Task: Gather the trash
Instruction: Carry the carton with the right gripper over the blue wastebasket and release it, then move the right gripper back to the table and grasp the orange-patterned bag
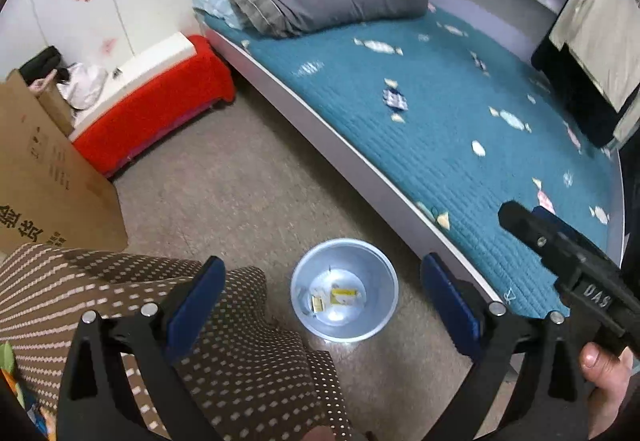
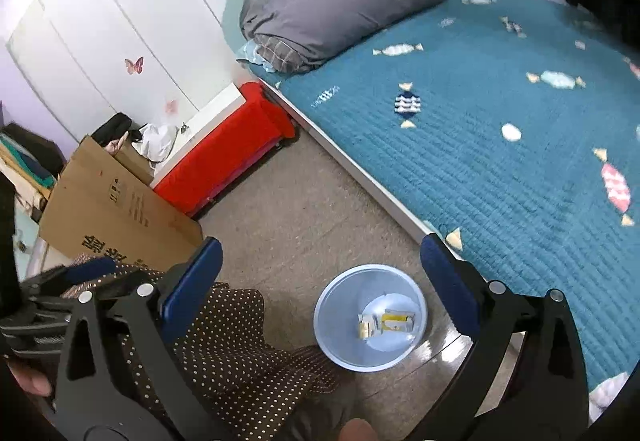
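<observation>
Currently both my left tongs point(image 1: 320, 301) and right tongs point(image 2: 322, 289) stand released and empty above the bin point(image 1: 345, 291) on the floor; several wrappers point(image 2: 386, 323) lie inside. No further trash is evident on the floor.

The right gripper point(image 1: 532, 237) reads "DAS"; the cardboard box point(image 1: 48, 177) print is illegible.

The scraps in the light blue trash bin point(image 1: 344, 291) are too small to identify beyond yellow and white packaging. The cardboard box point(image 1: 52, 177) is cut by the left edge and its print unreadable. The dotted brown fabric point(image 2: 224, 357) hides the floor beneath, and the dark object point(image 1: 588, 53) on the bed runs past the frame.
</observation>
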A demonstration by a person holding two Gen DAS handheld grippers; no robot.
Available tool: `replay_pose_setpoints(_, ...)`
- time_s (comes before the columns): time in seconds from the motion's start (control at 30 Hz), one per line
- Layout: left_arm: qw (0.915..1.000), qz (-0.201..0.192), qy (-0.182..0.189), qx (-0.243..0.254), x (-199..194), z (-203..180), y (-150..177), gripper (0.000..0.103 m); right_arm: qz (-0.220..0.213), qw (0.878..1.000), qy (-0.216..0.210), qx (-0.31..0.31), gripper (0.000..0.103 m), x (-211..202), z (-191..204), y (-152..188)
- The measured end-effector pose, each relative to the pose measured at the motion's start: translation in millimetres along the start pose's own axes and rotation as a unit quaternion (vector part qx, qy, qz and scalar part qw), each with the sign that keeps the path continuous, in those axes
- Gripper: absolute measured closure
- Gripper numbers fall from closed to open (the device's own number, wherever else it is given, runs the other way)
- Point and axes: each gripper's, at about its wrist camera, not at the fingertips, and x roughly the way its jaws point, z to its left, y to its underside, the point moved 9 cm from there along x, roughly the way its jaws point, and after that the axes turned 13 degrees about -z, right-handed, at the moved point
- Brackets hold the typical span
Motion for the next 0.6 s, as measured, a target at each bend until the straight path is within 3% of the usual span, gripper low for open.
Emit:
replay_pose_setpoints(0.27, 0.9981, -0.060, -0.014, -0.007, -62.3, 9.9, -14.2, 0.007, -0.020, 0.999, 0.008, -0.041, 0.006, -35.3, 37.7, -14.7)
replay_pose_setpoints(0.6, 0.9891, -0.143, -0.033, -0.015, -153.4, 23.2, -18.0, 0.007, -0.042, 0.996, -0.018, -0.074, 0.006, -90.3, 95.5, -27.3)
